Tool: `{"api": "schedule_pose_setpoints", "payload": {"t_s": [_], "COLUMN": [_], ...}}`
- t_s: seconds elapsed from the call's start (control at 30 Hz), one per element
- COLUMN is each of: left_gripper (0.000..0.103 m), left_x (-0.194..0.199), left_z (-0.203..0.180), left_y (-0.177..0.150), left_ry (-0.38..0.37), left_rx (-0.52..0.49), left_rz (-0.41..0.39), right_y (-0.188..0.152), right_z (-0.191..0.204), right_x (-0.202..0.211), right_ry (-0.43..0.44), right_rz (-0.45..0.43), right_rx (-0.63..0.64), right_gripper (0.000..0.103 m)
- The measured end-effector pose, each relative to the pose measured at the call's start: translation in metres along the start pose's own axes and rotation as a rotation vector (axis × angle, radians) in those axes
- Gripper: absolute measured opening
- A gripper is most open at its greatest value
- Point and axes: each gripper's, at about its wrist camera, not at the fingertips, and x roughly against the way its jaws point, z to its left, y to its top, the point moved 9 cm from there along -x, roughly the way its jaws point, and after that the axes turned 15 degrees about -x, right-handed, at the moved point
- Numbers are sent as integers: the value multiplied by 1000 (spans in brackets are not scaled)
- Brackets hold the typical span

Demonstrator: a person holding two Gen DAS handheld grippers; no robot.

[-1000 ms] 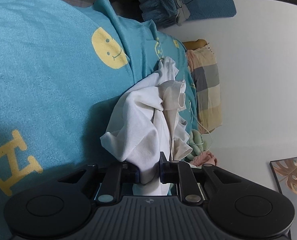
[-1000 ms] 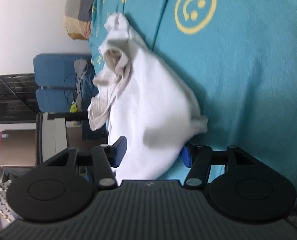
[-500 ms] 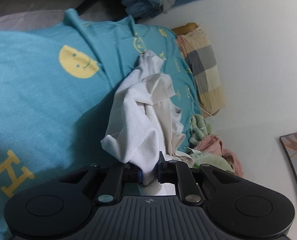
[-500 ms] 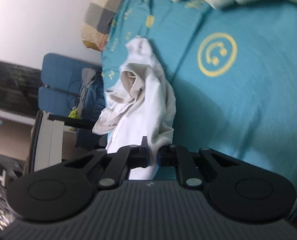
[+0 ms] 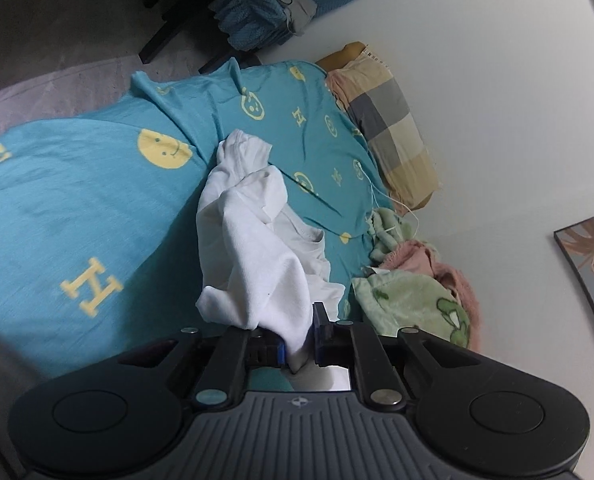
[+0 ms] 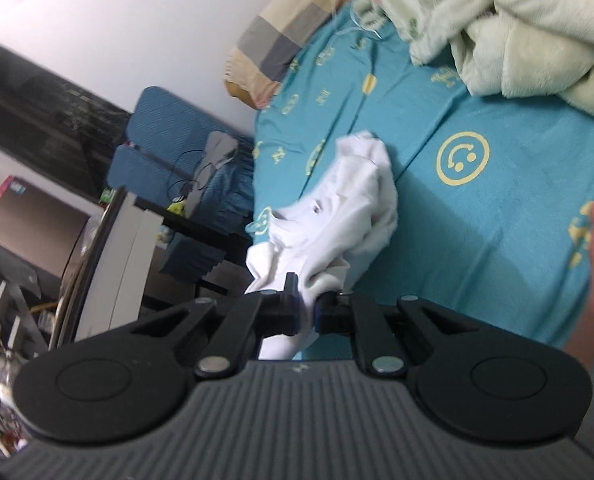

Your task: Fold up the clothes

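I've got both the left gripper (image 5: 297,338) and right gripper (image 6: 305,306) pinching the white shirt (image 5: 253,248) at centre frame, so I'll spread them evenly to shake it flat.

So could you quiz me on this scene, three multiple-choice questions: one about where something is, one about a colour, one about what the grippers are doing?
1. Where does the checked pillow lie?
A. at the wall end of the bed
B. on the floor
C. on the blue chair

2. What colour is the garment being handled?
A. red
B. white
C. black

3. How do the two grippers stand?
A. both wide open, holding nothing
B. only the left holds cloth
C. both shut on the garment

Answers:
1. A, the pillow sits on the sheet against the white wall.
2. B, it is a crumpled white piece on the teal sheet.
3. C, the left gripper and right gripper each pinch white cloth between their pads.
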Motion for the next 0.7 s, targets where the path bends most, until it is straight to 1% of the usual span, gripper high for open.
{"api": "schedule_pose_setpoints", "payload": {"t_s": [0.2,0.27,0.33,0.43,0.5,0.6,0.7], "left_gripper": [13,13,13,13,13,14,14], "left_x": [60,71,73,64,48,15,-23], "left_z": [-19,-25,-29,-35,-38,-35,-29], "left_y": [-27,-32,-31,-20,-10,9,32], "left_ry": [-4,-6,-6,-11,-1,31,57], "left_rx": [-33,-32,-28,-18,-12,8,25], "left_rz": [-2,-3,-1,-9,4,36,52], "right_y": [-29,-33,-33,-23,-14,4,22], "right_z": [7,7,6,9,11,9,6], "right_x": [59,72,75,69,58,34,-1], "right_ry": [30,40,41,43,35,27,15], "right_rz": [-14,-18,-16,-12,-13,-5,10], "right_rx": [36,24,5,-25,-41,-107,-160], "right_gripper": [10,10,10,10,10,10,10]}}
